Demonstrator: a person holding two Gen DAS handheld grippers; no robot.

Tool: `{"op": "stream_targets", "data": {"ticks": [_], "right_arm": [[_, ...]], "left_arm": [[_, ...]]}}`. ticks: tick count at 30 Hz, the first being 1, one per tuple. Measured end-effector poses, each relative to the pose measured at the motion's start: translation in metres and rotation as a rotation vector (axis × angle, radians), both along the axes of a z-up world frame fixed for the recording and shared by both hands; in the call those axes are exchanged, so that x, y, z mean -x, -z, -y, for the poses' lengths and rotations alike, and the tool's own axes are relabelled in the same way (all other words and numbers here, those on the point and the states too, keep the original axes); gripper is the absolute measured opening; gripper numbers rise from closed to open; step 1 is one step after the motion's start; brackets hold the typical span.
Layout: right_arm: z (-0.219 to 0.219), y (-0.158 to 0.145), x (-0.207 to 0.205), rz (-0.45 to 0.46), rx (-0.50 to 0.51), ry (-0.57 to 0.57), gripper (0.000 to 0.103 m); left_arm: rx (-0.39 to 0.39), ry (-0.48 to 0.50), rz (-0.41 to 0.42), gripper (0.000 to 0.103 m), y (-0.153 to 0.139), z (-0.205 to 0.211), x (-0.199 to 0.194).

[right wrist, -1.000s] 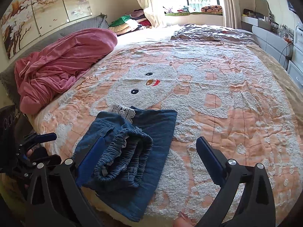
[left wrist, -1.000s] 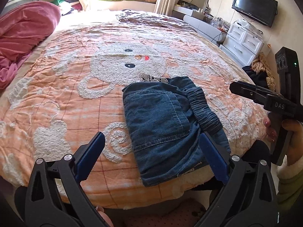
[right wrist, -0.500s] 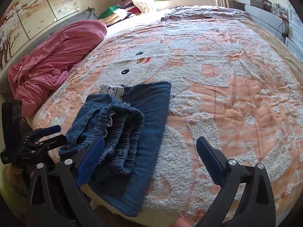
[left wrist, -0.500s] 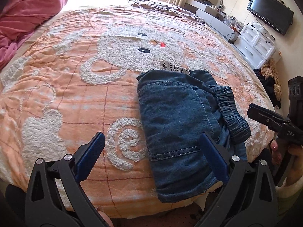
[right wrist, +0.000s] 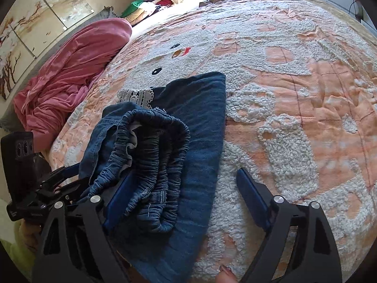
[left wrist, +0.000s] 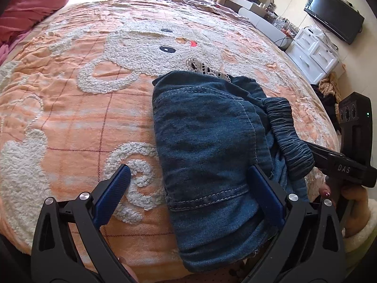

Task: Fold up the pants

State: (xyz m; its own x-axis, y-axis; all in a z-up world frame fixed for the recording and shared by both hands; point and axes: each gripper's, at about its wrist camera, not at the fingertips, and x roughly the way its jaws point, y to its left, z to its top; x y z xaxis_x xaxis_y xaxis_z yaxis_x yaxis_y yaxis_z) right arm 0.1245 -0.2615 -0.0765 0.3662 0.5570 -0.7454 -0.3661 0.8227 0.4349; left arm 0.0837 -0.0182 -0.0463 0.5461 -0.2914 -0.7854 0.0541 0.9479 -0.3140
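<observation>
Dark blue denim pants (left wrist: 207,146) lie bunched in a rough fold near the front edge of the bed, with the elastic waistband (left wrist: 289,136) on the right side and a bit of white lace (left wrist: 207,68) at the far end. My left gripper (left wrist: 188,184) is open, low over the pants' near left part, its right finger on the denim. My right gripper (right wrist: 186,193) is open, its left finger (right wrist: 122,195) against the crumpled waistband (right wrist: 153,146) and its right finger over the bedspread. The pants (right wrist: 198,141) fill the left middle of the right wrist view.
An orange bedspread (left wrist: 70,118) with white fluffy cartoon patterns covers the bed. A pink blanket (right wrist: 70,75) is heaped at the left headboard side. White drawers (left wrist: 313,54) and a wall TV (left wrist: 334,16) stand right of the bed. The bed's front edge is just below the pants.
Both grippers have moved forward and down toward the pants, which now look larger. The right gripper's left finger has reached the waistband. Both stay open.
</observation>
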Motion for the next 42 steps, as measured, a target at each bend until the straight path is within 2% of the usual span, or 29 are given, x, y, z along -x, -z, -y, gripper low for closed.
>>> {"op": "stream_targets", "data": {"ticks": [3, 4, 5, 7, 8, 10, 12, 21, 24, 28, 32, 36, 42], "right_arm": [[-0.001, 0.001, -0.001, -0.005, -0.036, 0.001, 0.069], [-0.001, 0.001, -0.001, -0.005, -0.046, -0.003, 0.061], [-0.002, 0.002, -0.001, -0.009, -0.063, -0.012, 0.052], [-0.005, 0.001, 0.0, -0.006, -0.075, -0.022, 0.045], [-0.007, -0.001, 0.002, 0.005, -0.075, -0.025, 0.039], [-0.01, -0.005, 0.006, 0.032, -0.071, -0.03, 0.032], [-0.018, -0.013, 0.012, 0.089, -0.032, -0.044, 0.03], [-0.051, -0.055, 0.017, 0.261, 0.027, -0.101, 0.025], [-0.069, -0.069, 0.006, 0.312, 0.034, -0.12, 0.019], [-0.095, -0.078, -0.014, 0.337, 0.03, -0.158, 0.019], [-0.122, -0.078, -0.032, 0.364, 0.032, -0.186, 0.019], [-0.144, -0.063, -0.053, 0.337, 0.054, -0.197, 0.019], [-0.152, -0.034, -0.074, 0.249, 0.095, -0.179, 0.019]], "left_arm": [[0.021, 0.003, 0.001, 0.09, 0.001, 0.001, -0.002], [0.035, 0.002, 0.002, 0.088, 0.001, 0.002, -0.003], [0.054, 0.002, 0.005, 0.081, 0.002, 0.002, -0.004], [0.081, 0.011, 0.006, 0.067, 0.003, 0.005, -0.005], [0.083, 0.012, 0.004, 0.063, 0.003, 0.007, -0.005], [0.093, 0.02, 0.004, 0.049, 0.002, 0.01, -0.006], [0.095, 0.018, 0.013, 0.04, -0.003, 0.012, -0.005], [0.058, 0.041, 0.092, 0.038, -0.032, 0.012, -0.006], [0.031, 0.006, 0.125, 0.037, -0.044, 0.0, -0.014], [0.006, -0.04, 0.172, 0.037, -0.06, -0.023, -0.029], [-0.055, -0.07, 0.215, 0.037, -0.065, -0.041, -0.046], [-0.075, -0.087, 0.2, 0.037, -0.053, -0.056, -0.061], [-0.083, -0.101, 0.153, 0.037, -0.03, -0.068, -0.065]]}}
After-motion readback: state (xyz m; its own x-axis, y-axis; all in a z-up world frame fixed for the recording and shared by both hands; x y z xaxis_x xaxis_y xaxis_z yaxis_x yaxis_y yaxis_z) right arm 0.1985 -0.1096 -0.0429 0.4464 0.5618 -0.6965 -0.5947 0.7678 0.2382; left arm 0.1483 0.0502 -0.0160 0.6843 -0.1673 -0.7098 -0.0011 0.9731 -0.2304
